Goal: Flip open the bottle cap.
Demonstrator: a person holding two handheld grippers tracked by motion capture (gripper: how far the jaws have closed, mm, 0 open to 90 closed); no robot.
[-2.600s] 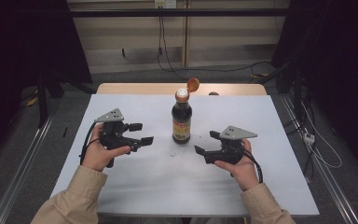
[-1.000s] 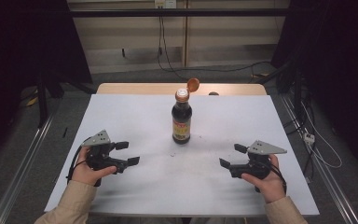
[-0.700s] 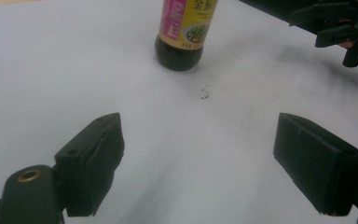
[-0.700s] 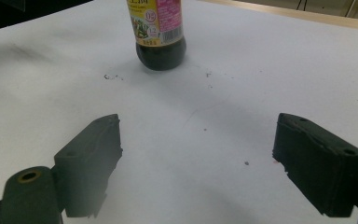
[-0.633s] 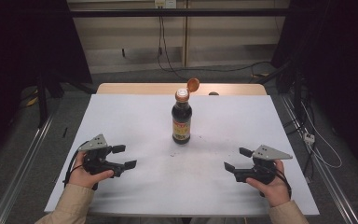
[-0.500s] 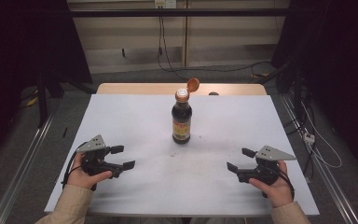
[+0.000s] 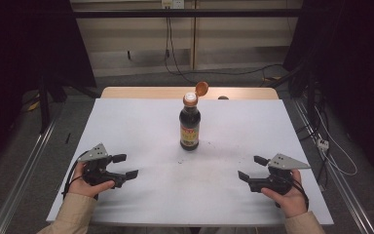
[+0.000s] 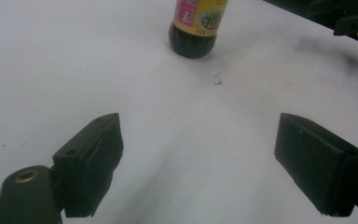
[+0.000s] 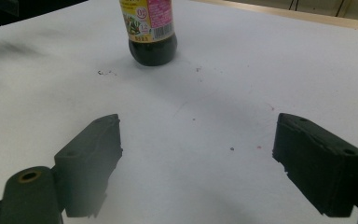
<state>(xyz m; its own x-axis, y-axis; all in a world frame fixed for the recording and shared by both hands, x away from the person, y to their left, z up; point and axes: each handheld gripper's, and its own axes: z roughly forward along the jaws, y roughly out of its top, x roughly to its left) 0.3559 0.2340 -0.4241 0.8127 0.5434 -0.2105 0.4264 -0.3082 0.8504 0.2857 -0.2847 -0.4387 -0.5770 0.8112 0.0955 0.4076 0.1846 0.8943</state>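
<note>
Both grippers, left (image 7: 125,165) and right (image 7: 251,168), jaws wide and empty, have pulled back from the bottle (image 7: 190,124) toward the near table (image 7: 141,117) edge. Bottle upright mid-table, cap (image 7: 201,88) flipped open; job probably done.

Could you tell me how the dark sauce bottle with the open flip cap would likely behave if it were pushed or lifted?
The bottle stands tall on a narrow base, so a push high up would probably tip it. It looks nearly full of dark liquid, so likely heavy for its size. Its orange cap is flipped open, so tilting it could spill.
</note>
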